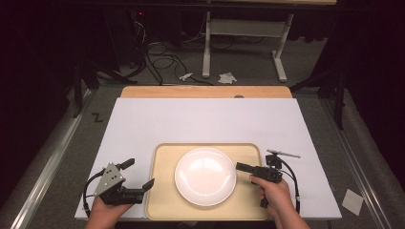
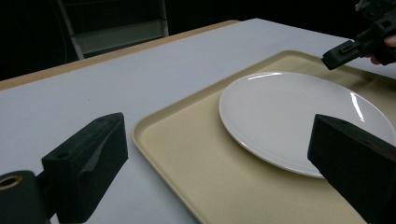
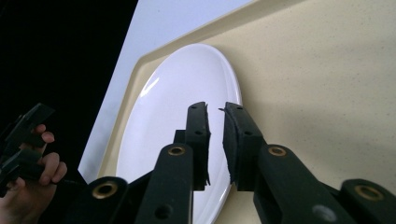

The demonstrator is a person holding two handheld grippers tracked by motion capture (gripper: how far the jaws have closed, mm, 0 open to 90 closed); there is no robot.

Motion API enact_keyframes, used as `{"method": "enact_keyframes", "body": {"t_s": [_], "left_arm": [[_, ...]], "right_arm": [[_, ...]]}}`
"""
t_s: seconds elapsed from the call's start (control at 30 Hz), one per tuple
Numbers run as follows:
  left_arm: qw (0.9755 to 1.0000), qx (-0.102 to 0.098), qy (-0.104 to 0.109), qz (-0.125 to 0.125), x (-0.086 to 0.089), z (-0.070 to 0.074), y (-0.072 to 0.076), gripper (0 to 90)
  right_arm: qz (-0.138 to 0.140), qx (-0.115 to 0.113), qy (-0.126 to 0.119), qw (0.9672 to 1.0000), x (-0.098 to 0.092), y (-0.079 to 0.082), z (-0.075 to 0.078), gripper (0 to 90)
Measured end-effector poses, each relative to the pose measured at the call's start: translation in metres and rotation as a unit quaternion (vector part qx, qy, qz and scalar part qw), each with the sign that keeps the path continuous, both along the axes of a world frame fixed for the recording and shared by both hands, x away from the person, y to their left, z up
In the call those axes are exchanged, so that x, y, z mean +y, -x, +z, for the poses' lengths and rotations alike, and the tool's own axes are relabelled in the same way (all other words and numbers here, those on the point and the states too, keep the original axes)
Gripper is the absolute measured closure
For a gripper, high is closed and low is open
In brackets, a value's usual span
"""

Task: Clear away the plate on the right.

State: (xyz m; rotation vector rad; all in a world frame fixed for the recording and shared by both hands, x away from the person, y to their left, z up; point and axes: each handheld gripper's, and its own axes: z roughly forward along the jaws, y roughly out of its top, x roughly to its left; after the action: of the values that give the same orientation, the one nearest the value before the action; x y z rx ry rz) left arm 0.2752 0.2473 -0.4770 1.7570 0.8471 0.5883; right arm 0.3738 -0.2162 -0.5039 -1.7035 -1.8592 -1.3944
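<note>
White plate (image 1: 205, 176) lies flat on the beige tray (image 1: 162, 200), at its centre; the tray sits on the white-covered desk (image 1: 143, 124). Right tongs (image 1: 243, 167) over the plate's right rim, jaws a narrow slit apart, nothing clamped between them. Left tongs (image 1: 138, 175) released, jaws spread wide beside the tray's left edge. No readable brand or label; a dark "Z"-shaped mark (image 1: 97, 117) on the floor to the left.

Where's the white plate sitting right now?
In the high view the white plate lies flat on the beige tray, slightly right of centre, its right rim beside the right gripper.
</note>
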Motion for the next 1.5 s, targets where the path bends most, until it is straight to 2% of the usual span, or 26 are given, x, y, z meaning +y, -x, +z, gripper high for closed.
{"method": "enact_keyframes", "body": {"t_s": [0.07, 0.2, 0.33, 0.4, 0.47, 0.6, 0.67, 0.7, 0.77, 0.83, 0.93, 1.0, 1.03, 1.07, 1.13, 1.23, 1.3, 1.5], "left_arm": [[1.0, 0.0, 0.0, 0.0, 0.0, 0.0, 0.0, 5.7], [1.0, 0.0, -0.001, -0.001, -0.001, 0.0, 0.0, 5.7], [1.0, 0.0, -0.002, -0.001, -0.001, 0.0, 0.0, 5.7], [1.0, -0.001, -0.002, -0.001, -0.001, 0.0, 0.0, 5.7], [1.0, -0.001, -0.002, -0.002, -0.001, 0.0, 0.0, 5.7], [1.0, 0.002, -0.005, -0.006, -0.002, -0.001, -0.001, 5.7], [1.0, 0.002, -0.004, -0.007, -0.003, -0.001, -0.001, 5.7], [1.0, 0.003, -0.005, -0.008, -0.004, -0.001, -0.001, 5.7], [0.9999, 0.005, -0.006, -0.01, -0.004, -0.001, -0.002, 5.7], [0.9999, 0.005, -0.008, -0.01, -0.004, -0.002, -0.002, 5.3], [0.9999, 0.007, -0.009, -0.011, -0.005, -0.002, -0.002, 4.9], [0.9999, 0.007, -0.01, -0.01, -0.005, -0.003, -0.002, 4.6], [0.9999, 0.007, -0.008, -0.009, -0.005, -0.003, -0.002, 4.4], [0.9999, 0.008, -0.01, -0.007, -0.005, -0.003, -0.003, 4.1], [0.9999, 0.01, -0.01, -0.006, -0.005, -0.003, -0.003, 3.7], [0.9999, 0.01, -0.01, -0.003, -0.006, -0.003, -0.003, 3.0], [0.9999, 0.011, -0.009, -0.003, -0.007, -0.004, -0.003, 2.7], [0.9998, 0.017, -0.011, -0.002, -0.008, -0.005, -0.004, 2.0]], "right_arm": [[0.001, -0.004, 0.001, 1.0, 0.0, 0.0, 0.0, 77.0], [0.011, -0.02, 0.02, 0.9995, 0.002, 0.001, 0.003, 67.0], [0.024, -0.065, 0.052, 0.9962, 0.003, 0.003, 0.007, 54.8], [0.023, -0.095, 0.072, 0.9926, 0.003, 0.005, 0.011, 53.1], [0.02, -0.122, 0.078, 0.9892, 0.002, 0.007, 0.014, 50.0], [0.015, -0.162, 0.11, 0.9806, -0.003, 0.01, 0.021, 50.3], [0.013, -0.175, 0.119, 0.9773, -0.007, 0.012, 0.025, 47.3], [0.013, -0.185, 0.129, 0.9741, -0.009, 0.012, 0.028, 44.0], [0.013, -0.197, 0.147, 0.9692, -0.013, 0.014, 0.033, 34.6], [0.013, -0.199, 0.172, 0.9647, -0.016, 0.015, 0.037, 22.6], [0.007, -0.198, 0.197, 0.9602, -0.022, 0.016, 0.042, 12.8], [0.004, -0.203, 0.221, 0.9539, -0.026, 0.02, 0.044, 1.1], [0.001, -0.204, 0.227, 0.9523, -0.028, 0.021, 0.044, 0.1], [-0.002, -0.209, 0.232, 0.9501, -0.033, 0.024, 0.045, 0.0], [-0.01, -0.207, 0.232, 0.9502, -0.04, 0.028, 0.046, 0.0], [-0.023, -0.225, 0.232, 0.946, -0.056, 0.035, 0.049, 0.0], [-0.035, -0.231, 0.224, 0.9462, -0.063, 0.038, 0.051, 0.0], [-0.056, -0.269, 0.216, 0.9371, -0.079, 0.051, 0.055, 0.0]]}}
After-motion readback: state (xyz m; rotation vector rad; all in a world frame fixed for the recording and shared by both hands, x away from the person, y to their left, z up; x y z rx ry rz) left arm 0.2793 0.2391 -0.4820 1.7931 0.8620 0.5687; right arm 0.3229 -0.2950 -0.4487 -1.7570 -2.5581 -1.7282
